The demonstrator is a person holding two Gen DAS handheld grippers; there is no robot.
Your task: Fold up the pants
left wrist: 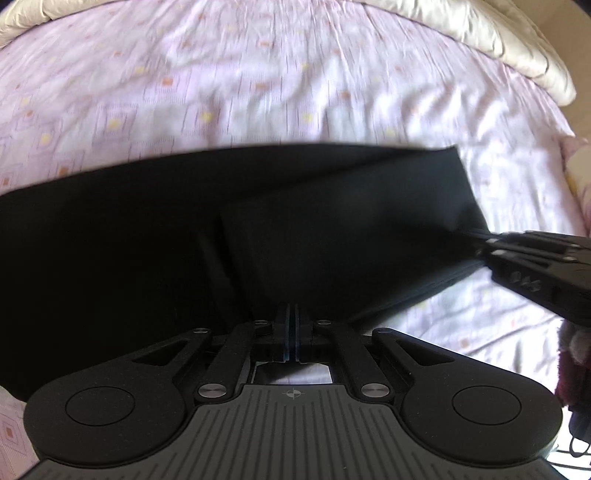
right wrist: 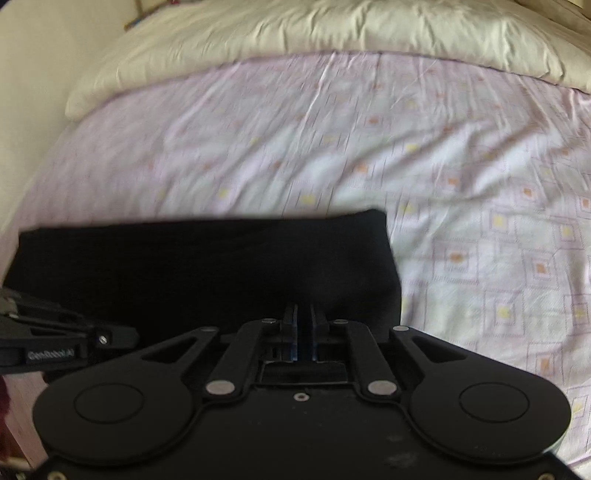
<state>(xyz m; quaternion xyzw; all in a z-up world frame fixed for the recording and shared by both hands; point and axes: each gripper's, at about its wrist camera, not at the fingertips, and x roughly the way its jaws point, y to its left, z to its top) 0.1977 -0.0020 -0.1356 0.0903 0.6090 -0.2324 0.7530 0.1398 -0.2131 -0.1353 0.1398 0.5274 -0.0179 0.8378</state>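
The black pants (left wrist: 184, 229) lie across a bed with a pink patterned sheet (left wrist: 258, 85). My left gripper (left wrist: 292, 314) is shut on the near edge of the pants. The right gripper (left wrist: 484, 243) shows at the right of the left wrist view, shut on the pants' right end. In the right wrist view the pants (right wrist: 203, 266) stretch leftward, and my right gripper (right wrist: 303, 317) is pinched on their near edge with a narrow gap between the fingers. The left gripper (right wrist: 125, 338) shows at the lower left there, gripping the cloth.
A cream quilt (right wrist: 295, 33) is bunched along the far side of the bed, also in the left wrist view (left wrist: 517, 48). The sheet (right wrist: 480, 184) stretches wide beyond and right of the pants. A dark red object (left wrist: 572, 376) sits at the right edge.
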